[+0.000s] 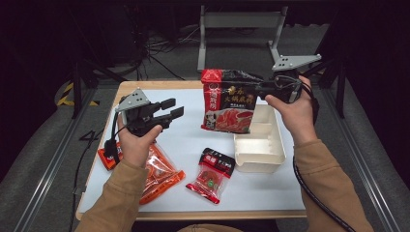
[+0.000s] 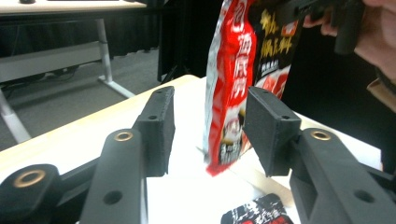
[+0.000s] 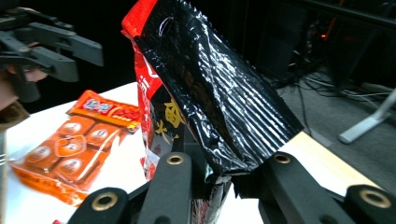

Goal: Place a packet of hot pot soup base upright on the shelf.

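Above the white table (image 1: 183, 140), right tongs (image 1: 258, 89) pinch the pouch (image 1: 228, 104); left tongs (image 1: 173, 108) spread.

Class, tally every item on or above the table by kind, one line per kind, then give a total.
Food packets: 3 (large red and black packet, orange packet, small red packet)
White tray: 1
Grippers: 2 (left gripper, right gripper)
Total: 6

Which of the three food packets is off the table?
The big red-and-black packet, hanging from the right hand-held gripper. The orange packet and small red packet lie flat.
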Demonstrator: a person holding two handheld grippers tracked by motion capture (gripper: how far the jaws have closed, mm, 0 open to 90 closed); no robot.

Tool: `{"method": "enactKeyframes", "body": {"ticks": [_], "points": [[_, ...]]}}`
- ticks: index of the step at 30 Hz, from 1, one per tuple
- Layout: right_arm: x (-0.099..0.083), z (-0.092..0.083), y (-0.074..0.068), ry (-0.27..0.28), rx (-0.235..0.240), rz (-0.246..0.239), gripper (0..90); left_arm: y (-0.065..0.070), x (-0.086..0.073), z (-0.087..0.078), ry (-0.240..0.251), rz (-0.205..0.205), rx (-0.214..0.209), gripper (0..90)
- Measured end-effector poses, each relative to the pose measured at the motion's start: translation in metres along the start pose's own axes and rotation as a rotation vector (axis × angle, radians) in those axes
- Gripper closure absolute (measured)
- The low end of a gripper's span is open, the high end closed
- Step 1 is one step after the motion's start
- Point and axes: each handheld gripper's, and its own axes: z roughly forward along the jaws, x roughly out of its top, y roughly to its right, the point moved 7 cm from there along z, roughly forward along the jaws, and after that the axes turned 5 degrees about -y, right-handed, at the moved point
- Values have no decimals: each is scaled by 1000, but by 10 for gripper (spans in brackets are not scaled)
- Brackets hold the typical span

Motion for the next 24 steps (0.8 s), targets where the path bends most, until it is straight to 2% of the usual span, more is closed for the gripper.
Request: {"method": "enactKeyframes", "body": {"ticks": [2,13,21,24], "points": [[0,-3,4,2,-14,0,786,-4,-3,-2,-10,7,26,512],[-2,-17,32,8,-83,6,784,-16,-19,-9,-50,-17,60,452],[-5,-25,47,16,-123,1,783,-21,-27,-10,-73,-23,76,429],[-6,-27,53,28,-141,-4,783,-22,-30,-11,-86,-12,96,411]]}}
